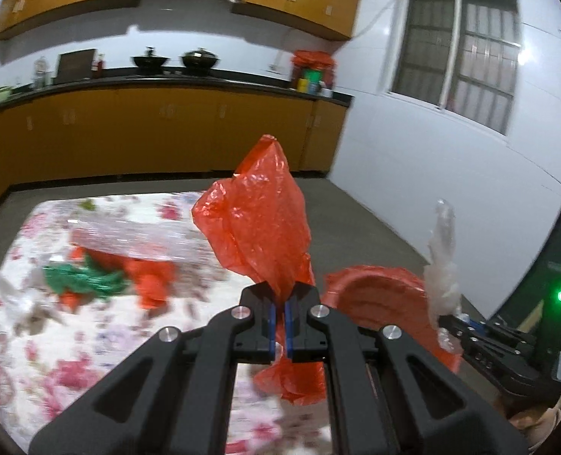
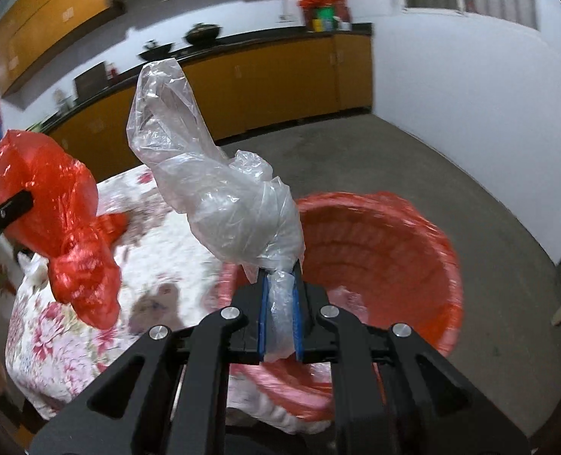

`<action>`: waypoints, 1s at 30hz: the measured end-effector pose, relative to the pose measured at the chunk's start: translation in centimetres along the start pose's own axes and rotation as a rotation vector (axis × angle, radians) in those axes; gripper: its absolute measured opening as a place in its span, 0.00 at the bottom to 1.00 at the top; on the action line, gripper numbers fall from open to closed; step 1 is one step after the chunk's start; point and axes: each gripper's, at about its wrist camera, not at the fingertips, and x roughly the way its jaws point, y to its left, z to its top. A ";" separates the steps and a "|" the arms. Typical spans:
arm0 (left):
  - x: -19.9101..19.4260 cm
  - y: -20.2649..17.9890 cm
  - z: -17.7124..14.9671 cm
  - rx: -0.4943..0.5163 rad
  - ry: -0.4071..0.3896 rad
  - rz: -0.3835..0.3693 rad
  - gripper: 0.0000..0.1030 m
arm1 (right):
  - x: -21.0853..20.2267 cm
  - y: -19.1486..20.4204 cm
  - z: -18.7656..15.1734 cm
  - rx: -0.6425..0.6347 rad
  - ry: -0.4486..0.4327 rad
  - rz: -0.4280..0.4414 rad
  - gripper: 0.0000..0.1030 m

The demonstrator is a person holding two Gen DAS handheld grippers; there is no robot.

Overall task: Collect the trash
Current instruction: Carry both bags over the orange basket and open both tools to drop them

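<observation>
A red bag is clamped between the pads of the left gripper and is held up above the floral table. A clear bag is pinched in the right gripper, just over the rim of a red-lined bin beside the table. More trash is seen on the tablecloth: a green scrap, red scraps and a clear sheet, all blurred.
</observation>
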 end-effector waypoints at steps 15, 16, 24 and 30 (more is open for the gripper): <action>6.3 -7.9 -1.5 0.058 0.062 -0.124 0.05 | 1.0 -5.5 -0.2 0.196 0.035 -0.010 0.11; 6.6 -8.0 -1.5 0.058 0.066 -0.126 0.05 | 1.0 -5.9 -0.3 0.200 0.037 -0.010 0.11; 9.4 -8.8 -2.5 0.038 0.118 -0.150 0.06 | 2.1 -7.3 0.0 0.223 0.056 -0.009 0.13; 10.7 -8.9 -3.3 0.039 0.146 -0.158 0.26 | 2.6 -8.2 -0.2 0.227 0.069 -0.010 0.29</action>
